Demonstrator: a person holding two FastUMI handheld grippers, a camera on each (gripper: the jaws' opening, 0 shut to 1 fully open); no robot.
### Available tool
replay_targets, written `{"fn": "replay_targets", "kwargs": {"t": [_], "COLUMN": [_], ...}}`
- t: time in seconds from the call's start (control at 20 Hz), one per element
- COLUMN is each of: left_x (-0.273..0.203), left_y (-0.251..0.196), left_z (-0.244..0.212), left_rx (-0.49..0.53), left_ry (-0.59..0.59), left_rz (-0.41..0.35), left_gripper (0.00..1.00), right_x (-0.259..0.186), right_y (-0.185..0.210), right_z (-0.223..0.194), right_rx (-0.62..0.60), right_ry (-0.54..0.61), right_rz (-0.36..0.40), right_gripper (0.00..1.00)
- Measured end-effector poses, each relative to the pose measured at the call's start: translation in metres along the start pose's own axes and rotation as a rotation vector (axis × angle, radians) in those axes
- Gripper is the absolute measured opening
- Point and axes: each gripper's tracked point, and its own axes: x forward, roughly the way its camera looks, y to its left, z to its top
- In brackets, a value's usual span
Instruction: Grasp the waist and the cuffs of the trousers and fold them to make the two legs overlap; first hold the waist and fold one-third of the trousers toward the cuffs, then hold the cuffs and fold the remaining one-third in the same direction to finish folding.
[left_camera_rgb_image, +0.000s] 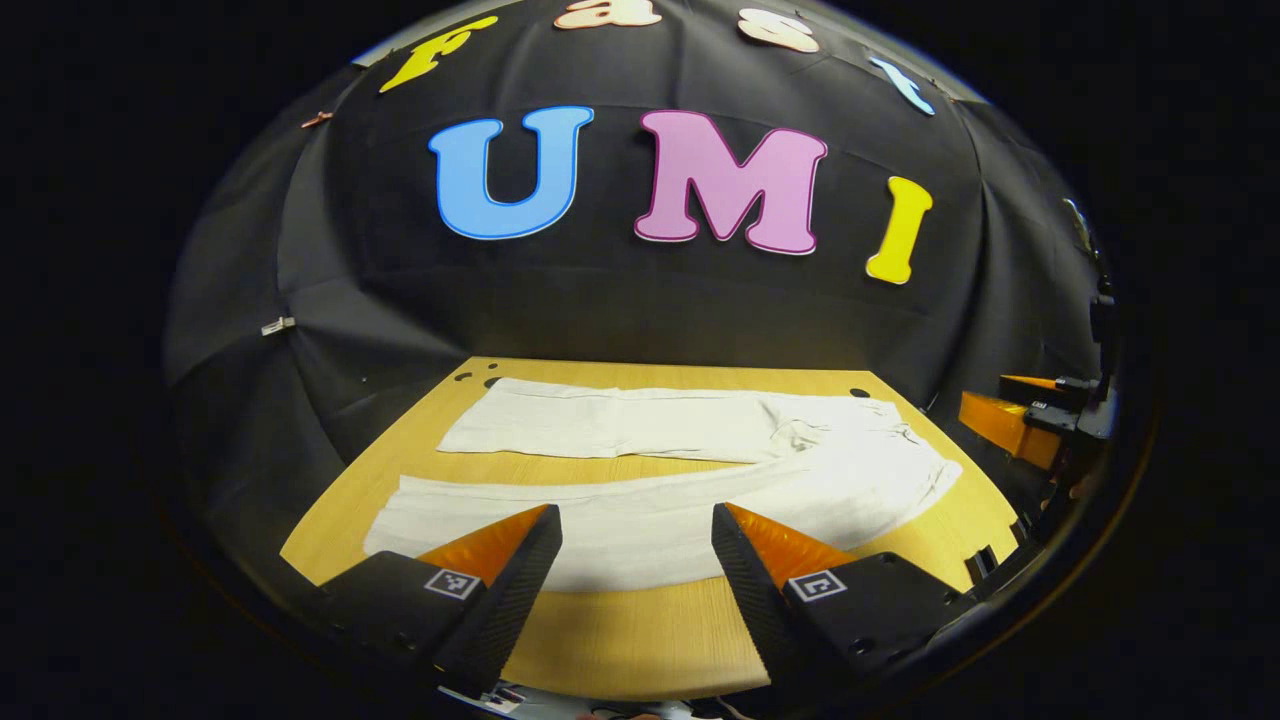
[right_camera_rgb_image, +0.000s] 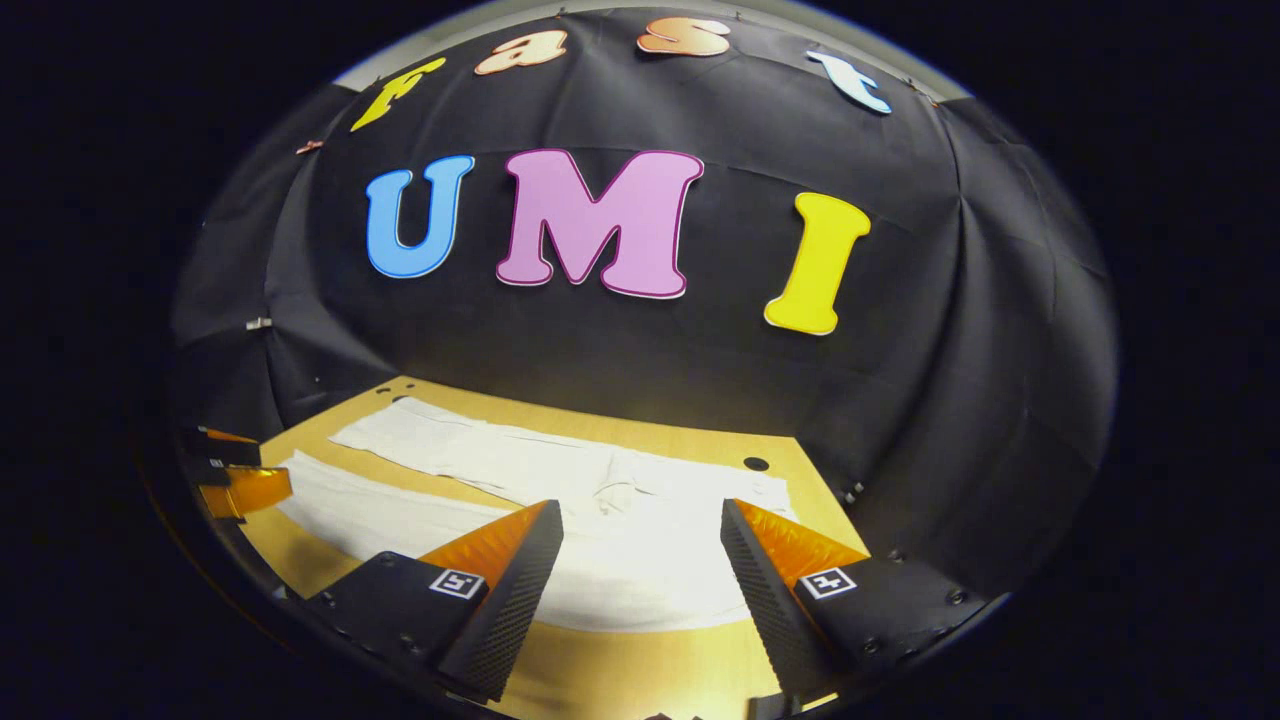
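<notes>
White trousers (left_camera_rgb_image: 700, 470) lie flat on the wooden table (left_camera_rgb_image: 620, 640), legs spread apart and running to the left, waist at the right. In the left gripper view my left gripper (left_camera_rgb_image: 636, 525) hovers open above the near leg, nothing between its fingers. The right gripper view shows the same trousers (right_camera_rgb_image: 620, 520) with the waist close in front. My right gripper (right_camera_rgb_image: 640, 520) is open over the waist end and holds nothing. The right gripper (left_camera_rgb_image: 1030, 415) also appears at the right edge of the left gripper view, and the left gripper (right_camera_rgb_image: 235, 470) at the left edge of the right gripper view.
The table's front edge runs just below both grippers. Small dark holes (left_camera_rgb_image: 860, 393) mark the tabletop near its far corners. The black cloth wall closes in behind and on both sides of the table.
</notes>
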Motion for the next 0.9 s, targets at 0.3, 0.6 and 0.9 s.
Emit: {"fn": "replay_targets", "kwargs": {"t": [0.3,0.6,0.9], "left_x": [0.017,0.025,0.040], "left_y": [0.010,0.016,0.020], "left_z": [-0.003,-0.005,-0.025], "left_rx": [-0.048,-0.042,-0.074], "left_ry": [0.022,0.007,0.052], "left_rz": [0.103,0.190,0.232], "left_gripper": [0.96,0.96,0.96], "right_x": [0.035,0.053,0.058], "right_y": [-0.045,-0.104,-0.166], "right_z": [-0.037,-0.088,-0.138], "right_rx": [-0.202,-0.383,-0.604], "right_ry": [0.093,0.195,0.300], "right_rz": [0.076,0.153,0.202], "right_gripper": [0.98,0.98,0.98]}}
